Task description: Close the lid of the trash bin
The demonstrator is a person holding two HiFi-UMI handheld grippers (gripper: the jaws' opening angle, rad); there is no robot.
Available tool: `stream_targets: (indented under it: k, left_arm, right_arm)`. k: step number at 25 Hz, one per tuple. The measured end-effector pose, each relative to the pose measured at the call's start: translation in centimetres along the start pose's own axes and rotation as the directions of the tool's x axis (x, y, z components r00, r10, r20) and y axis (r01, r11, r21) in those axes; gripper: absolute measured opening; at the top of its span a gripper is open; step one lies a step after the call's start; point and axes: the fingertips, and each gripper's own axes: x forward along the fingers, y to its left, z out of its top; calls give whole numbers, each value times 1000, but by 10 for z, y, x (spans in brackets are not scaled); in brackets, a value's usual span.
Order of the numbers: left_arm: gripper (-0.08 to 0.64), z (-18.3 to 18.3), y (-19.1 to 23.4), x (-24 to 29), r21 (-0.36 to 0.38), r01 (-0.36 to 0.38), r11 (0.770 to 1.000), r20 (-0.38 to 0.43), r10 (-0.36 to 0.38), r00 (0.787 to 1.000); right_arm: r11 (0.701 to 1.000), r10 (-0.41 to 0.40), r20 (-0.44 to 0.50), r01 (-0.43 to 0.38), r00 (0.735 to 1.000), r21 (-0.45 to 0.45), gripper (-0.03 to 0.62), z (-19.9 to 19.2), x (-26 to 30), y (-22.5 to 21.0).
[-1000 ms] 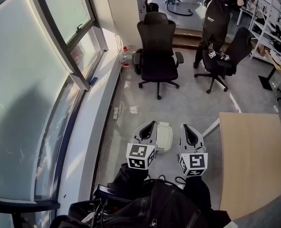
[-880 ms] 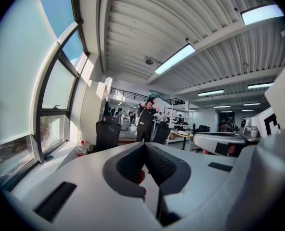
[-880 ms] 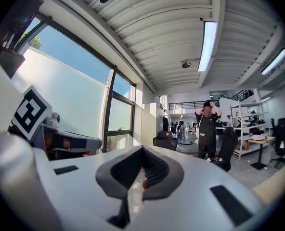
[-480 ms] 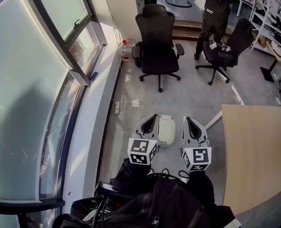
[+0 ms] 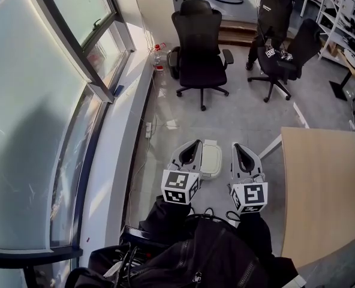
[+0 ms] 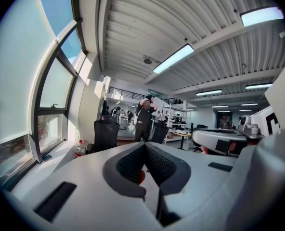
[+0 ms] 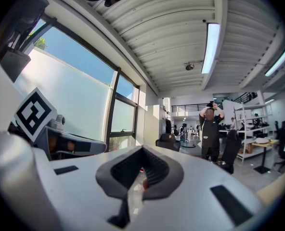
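Grey office floor runs from a long window wall to a work area, and on it stands the white trash bin [image 5: 211,159], which serves as the landmark. Far left of the bin, frosted window panes [image 5: 27,113] rise over a pale sill [image 5: 114,173]. A clear bottle with a red cap [image 5: 158,56] stands on the floor beyond the bin and to its left, against the wall. A white power strip [image 5: 148,130] lies nearer the bin on the same side.

The left gripper [image 5: 192,147] is held over the bin's left edge and hides part of it. In the left gripper view its jaws meet at the tips, with nothing between the dark pads [image 6: 133,163]. From above, the bin shows a flat pale top, so the lid seems to lie down on it. The right gripper [image 5: 240,152] is held just right of the bin, apart from it. Its jaws are also pressed together and empty, as the right gripper view shows.

Beyond the bin stands a black office chair [image 5: 198,53]. Beyond and to the right are a second black chair [image 5: 282,62] and a person in dark clothes [image 5: 275,11]. Well to the right of the bin is a light wooden table [image 5: 318,191].
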Motion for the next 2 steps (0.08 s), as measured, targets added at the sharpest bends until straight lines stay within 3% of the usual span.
stream_targets:
  k: [2]
  left_arm:
    - [2, -2, 0, 0, -1, -1, 1000, -3, 1, 1000]
  right_arm:
    - [1000, 0, 3, 0, 1000, 1, 3, -1, 0, 0]
